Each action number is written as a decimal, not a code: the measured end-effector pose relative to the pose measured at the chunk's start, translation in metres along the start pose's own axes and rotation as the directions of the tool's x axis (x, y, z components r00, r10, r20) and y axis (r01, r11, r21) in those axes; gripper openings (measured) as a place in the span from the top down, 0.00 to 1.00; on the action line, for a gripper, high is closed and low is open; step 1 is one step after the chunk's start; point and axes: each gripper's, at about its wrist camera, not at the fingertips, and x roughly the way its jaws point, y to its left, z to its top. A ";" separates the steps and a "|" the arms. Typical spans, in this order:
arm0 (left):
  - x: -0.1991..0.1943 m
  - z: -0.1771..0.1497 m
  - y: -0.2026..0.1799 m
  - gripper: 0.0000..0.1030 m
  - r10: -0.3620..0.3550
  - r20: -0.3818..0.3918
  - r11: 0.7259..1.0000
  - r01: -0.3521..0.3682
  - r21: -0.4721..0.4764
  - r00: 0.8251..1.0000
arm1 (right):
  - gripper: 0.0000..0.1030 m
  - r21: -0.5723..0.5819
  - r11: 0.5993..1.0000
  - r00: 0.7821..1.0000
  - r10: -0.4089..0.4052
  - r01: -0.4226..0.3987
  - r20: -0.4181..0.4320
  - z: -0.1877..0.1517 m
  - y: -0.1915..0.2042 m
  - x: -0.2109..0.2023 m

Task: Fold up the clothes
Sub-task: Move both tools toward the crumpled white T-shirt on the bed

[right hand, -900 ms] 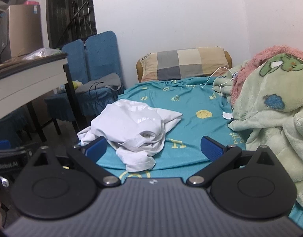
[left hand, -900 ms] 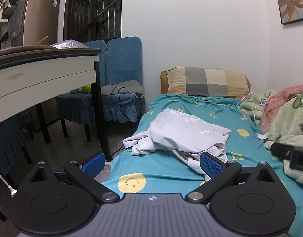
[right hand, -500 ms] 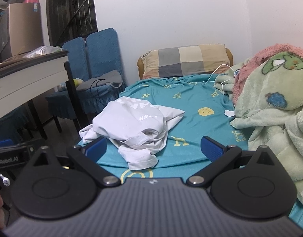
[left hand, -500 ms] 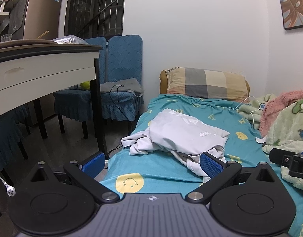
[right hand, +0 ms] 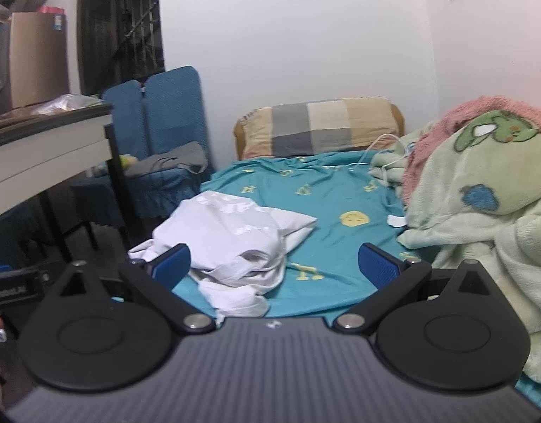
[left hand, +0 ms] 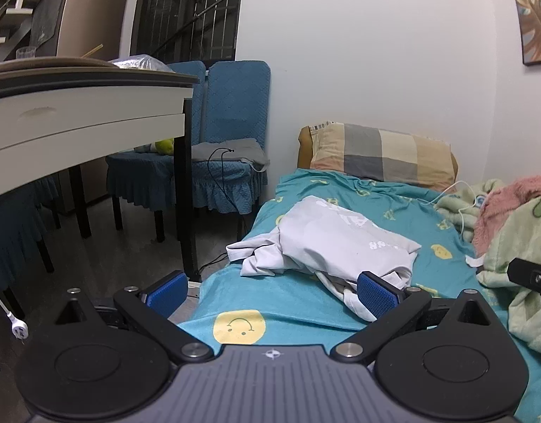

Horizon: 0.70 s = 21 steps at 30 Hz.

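Both tongs have dropped lower and edged closer to the bed (left hand: 341, 303) over the last second, so the white garment (left hand: 341, 243) looms larger in each view than it did before. It has not changed shape: a crumpled, loosely bunched heap on the teal sheet near the bed's left edge, one corner trailing toward the floor side. Left tongs (left hand: 270, 294) and right tongs (right hand: 275, 268) are both spread wide and hold nothing. Judged from this, the garment lies unfolded and the tongs are closing in on it, though which edge they are heading for is not settled.

From the left wrist, the garment's far flat panel with faint printed lettering shows, along with the tip of the other tool at the right border. From the right wrist, the heap's rumpled near folds show better, as does the green blanket (right hand: 482, 211) piled well apart on the right.
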 end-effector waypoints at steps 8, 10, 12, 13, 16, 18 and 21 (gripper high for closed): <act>0.011 -0.004 -0.005 0.00 -0.013 -0.039 1.000 0.012 -0.010 0.999 | 0.00 0.059 0.998 0.999 0.039 -0.039 -0.010 0.000 -0.007 -0.002; 0.015 -0.005 -0.008 0.00 -0.012 -0.042 1.000 0.012 -0.005 0.999 | 0.00 0.077 0.996 0.999 0.042 -0.041 -0.008 0.001 -0.009 -0.004; 0.022 -0.005 -0.012 0.00 -0.018 -0.046 1.000 0.018 0.009 0.999 | 0.01 0.095 0.995 0.999 0.045 -0.044 -0.007 0.002 -0.012 -0.005; 0.028 -0.003 -0.016 0.00 -0.025 -0.051 0.999 0.027 0.036 0.998 | 0.02 0.104 0.994 0.999 0.044 -0.043 -0.008 0.002 -0.013 -0.006; 0.057 0.004 -0.034 0.00 -0.042 -0.086 0.989 0.054 0.141 0.995 | 0.02 0.129 0.991 0.999 0.030 -0.028 -0.013 0.003 -0.021 -0.009; 0.079 0.008 -0.048 0.01 -0.045 -0.108 0.976 0.067 0.209 0.993 | 0.02 0.151 0.988 1.000 0.020 -0.016 -0.022 0.005 -0.028 -0.008; 0.120 0.009 -0.069 0.04 -0.032 -0.124 0.950 0.069 0.303 0.992 | 0.03 0.182 0.983 0.999 0.006 0.002 -0.047 0.006 -0.038 -0.003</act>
